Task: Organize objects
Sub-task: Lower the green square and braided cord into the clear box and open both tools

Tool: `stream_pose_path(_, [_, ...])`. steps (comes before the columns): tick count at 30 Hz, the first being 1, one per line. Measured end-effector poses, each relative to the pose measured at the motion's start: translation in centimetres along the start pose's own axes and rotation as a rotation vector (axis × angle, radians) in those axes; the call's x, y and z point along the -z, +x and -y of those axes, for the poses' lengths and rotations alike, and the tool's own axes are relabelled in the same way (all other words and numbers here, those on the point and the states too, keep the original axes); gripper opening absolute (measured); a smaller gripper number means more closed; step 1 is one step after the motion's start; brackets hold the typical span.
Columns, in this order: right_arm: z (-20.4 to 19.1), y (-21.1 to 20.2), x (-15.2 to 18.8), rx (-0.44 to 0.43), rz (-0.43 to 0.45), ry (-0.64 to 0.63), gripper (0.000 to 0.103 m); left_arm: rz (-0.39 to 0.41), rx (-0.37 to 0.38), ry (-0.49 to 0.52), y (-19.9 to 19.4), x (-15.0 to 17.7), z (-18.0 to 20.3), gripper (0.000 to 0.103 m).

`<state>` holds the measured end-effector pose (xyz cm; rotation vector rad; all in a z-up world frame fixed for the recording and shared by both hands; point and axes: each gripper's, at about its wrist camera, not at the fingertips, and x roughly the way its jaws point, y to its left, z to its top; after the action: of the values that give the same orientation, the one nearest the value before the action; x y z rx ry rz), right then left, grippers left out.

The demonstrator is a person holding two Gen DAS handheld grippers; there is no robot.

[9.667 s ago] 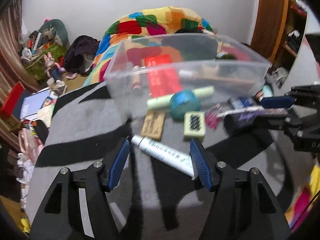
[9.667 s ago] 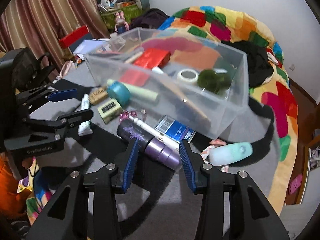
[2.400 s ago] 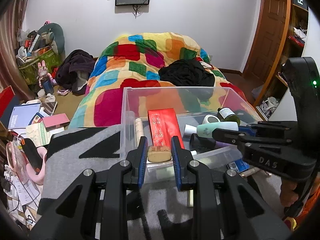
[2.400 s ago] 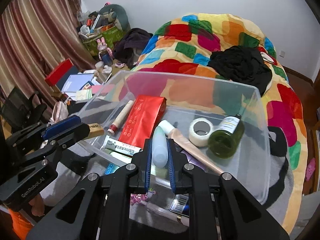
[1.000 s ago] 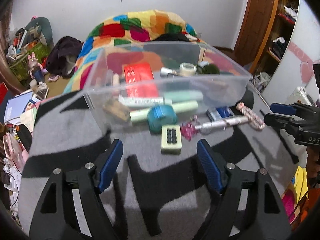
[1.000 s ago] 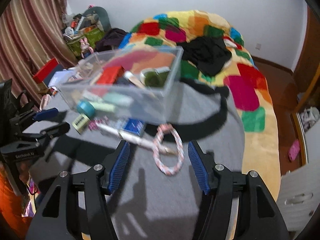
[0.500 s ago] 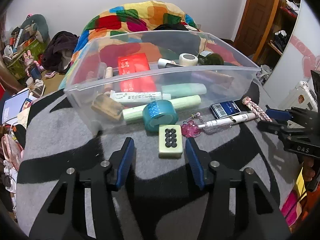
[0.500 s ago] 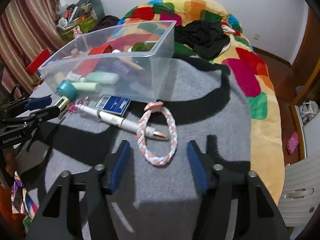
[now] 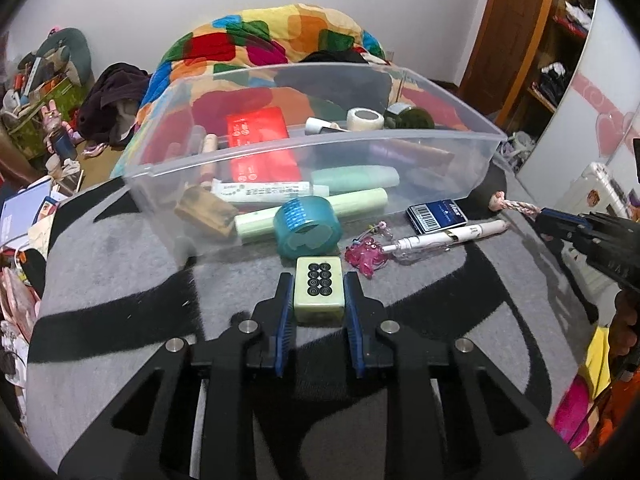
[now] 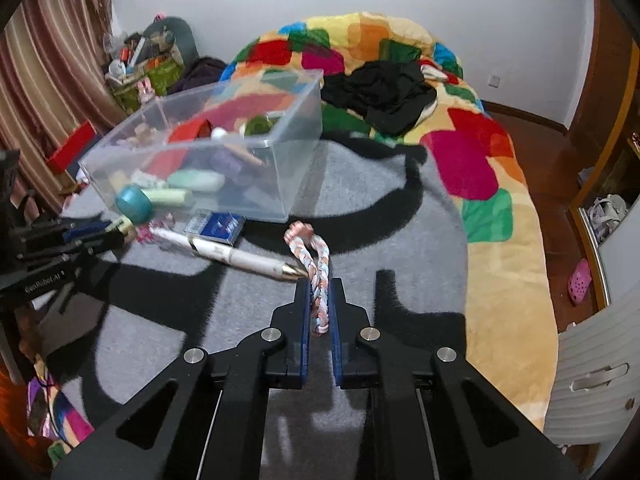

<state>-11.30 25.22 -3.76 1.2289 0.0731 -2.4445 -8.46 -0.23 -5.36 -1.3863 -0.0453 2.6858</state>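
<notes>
My left gripper (image 9: 319, 285) is shut on a pale green mahjong tile (image 9: 319, 290) with black dots, on the grey blanket in front of the clear plastic bin (image 9: 312, 148). My right gripper (image 10: 320, 288) is shut on a braided pink and blue rope ring (image 10: 316, 268) lying beside a white pen (image 10: 236, 257). The bin (image 10: 280, 160) holds a red packet, tubes, tape and a green bottle. The right gripper also shows at the right edge of the left wrist view (image 9: 556, 224), with the rope's end (image 9: 514, 205) in it.
On the blanket by the bin lie a teal tape roll (image 9: 307, 226), a light green tube (image 9: 352, 208), a blue card box (image 9: 437, 215), a pink charm (image 9: 365, 256) and the pen (image 9: 444, 237). A colourful quilt (image 10: 460, 128) lies behind.
Both grippers have moved forward and closed: the left on the mahjong tile, the right on the rope ring, which is now squeezed narrow between the pads.
</notes>
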Motion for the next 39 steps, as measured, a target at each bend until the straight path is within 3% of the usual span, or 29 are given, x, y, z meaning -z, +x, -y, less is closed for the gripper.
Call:
stream_pose_path(9, [-2.3, -4.0, -1.7, -0.107, 0.099, -0.022, 0.008, 0.092, 0.011, -0.021, -3.9, -0.2, -0.5, 0.024])
stream_pose_path(18, [-4.5, -4.9, -4.1, -0.195, 0.157, -0.042, 0.008, 0.193, 0.018, -0.028, -7.1, -2.2, -0.7, 0.024])
stream_pose_path(31, [-8.8, -1.2, -8.8, -0.232, 0.167, -0.104, 0.008, 0.272, 0.001, -0.025, -7.9, -6.1, -1.5, 0.024])
stream_pose_path(39, [-10.9, 3.6, -11.2, -0.213, 0.085, -0.154, 0.008, 0.252, -0.006, -0.061, -5.0, -8.6, -3.2, 0.024])
